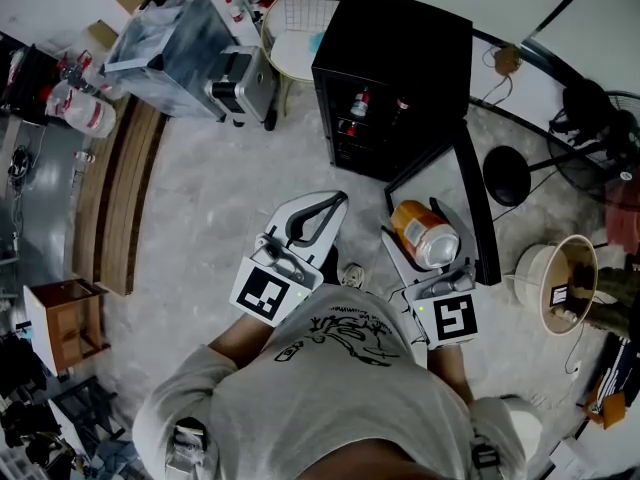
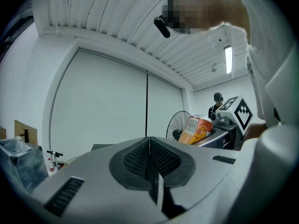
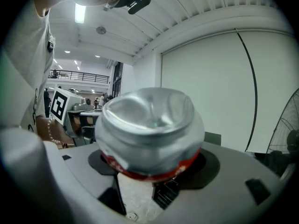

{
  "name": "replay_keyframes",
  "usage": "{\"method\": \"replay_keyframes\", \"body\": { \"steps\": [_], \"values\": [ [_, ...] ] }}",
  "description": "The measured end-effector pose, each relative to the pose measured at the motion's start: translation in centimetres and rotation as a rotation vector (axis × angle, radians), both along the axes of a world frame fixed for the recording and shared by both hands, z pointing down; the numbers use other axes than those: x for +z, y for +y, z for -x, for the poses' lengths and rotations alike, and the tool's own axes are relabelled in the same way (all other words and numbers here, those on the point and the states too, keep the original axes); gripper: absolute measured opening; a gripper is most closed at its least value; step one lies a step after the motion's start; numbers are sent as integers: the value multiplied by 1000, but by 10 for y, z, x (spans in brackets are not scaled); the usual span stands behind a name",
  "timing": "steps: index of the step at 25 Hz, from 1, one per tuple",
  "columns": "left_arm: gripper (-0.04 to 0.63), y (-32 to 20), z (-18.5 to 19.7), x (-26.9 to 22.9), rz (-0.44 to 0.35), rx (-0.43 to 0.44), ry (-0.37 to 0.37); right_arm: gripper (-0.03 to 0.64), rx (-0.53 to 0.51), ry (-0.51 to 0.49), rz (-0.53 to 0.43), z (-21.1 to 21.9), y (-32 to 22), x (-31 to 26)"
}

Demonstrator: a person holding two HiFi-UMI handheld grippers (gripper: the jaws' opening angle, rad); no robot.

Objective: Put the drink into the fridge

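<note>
The person stands on a pale stone-like floor (image 1: 200, 198) and holds both grippers in front of the grey shirt. The right gripper (image 1: 412, 218) has its jaws wide, and they close on an orange metal drink can with a silver end (image 1: 428, 236). The can lies between the two pads, with the silver end turned back toward the gripper's body. In the right gripper view this end fills the middle and looks a little dented. A red-orange band of the can shows just under it.

The left gripper (image 1: 335, 203) holds nothing. Its jaws are together, and in the left gripper view the two ribbed black pads (image 2: 140, 158) meet along one line.

The small black fridge (image 1: 395, 58) stands ahead of both grippers, near but apart from them. Its door (image 1: 478, 213) is swung open toward the person's right, and the edge of it is just beside the right gripper. Some small bottles (image 1: 360, 103) stand on a shelf inside. The can is outside the fridge, in front of the open side.

A black round stool (image 1: 510, 173) stands to the right of the door.
</note>
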State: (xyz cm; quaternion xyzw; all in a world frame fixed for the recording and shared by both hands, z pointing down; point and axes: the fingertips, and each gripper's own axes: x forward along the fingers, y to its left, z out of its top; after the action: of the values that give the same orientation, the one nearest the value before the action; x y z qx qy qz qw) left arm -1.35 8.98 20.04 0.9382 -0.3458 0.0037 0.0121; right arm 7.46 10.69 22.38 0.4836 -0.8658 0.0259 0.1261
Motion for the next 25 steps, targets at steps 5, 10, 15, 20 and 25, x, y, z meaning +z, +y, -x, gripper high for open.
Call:
{"method": "replay_keyframes", "body": {
  "steps": [5,10,15,20,25],
  "values": [
    [21,-34,13,1,-2,7,6,337,-5,20,3,13,-33,3],
    [21,-71,27,1,-5,8,11,337,-7,18,-3,28,-71,1],
    [21,-102,42,0,-8,11,24,339,0,7,-2,46,-103,-3],
    [21,-129,53,4,-1,22,18,337,6,10,1,56,-130,1],
    [21,-149,61,5,-5,35,14,337,24,15,0,62,-149,3]
  ]
}}
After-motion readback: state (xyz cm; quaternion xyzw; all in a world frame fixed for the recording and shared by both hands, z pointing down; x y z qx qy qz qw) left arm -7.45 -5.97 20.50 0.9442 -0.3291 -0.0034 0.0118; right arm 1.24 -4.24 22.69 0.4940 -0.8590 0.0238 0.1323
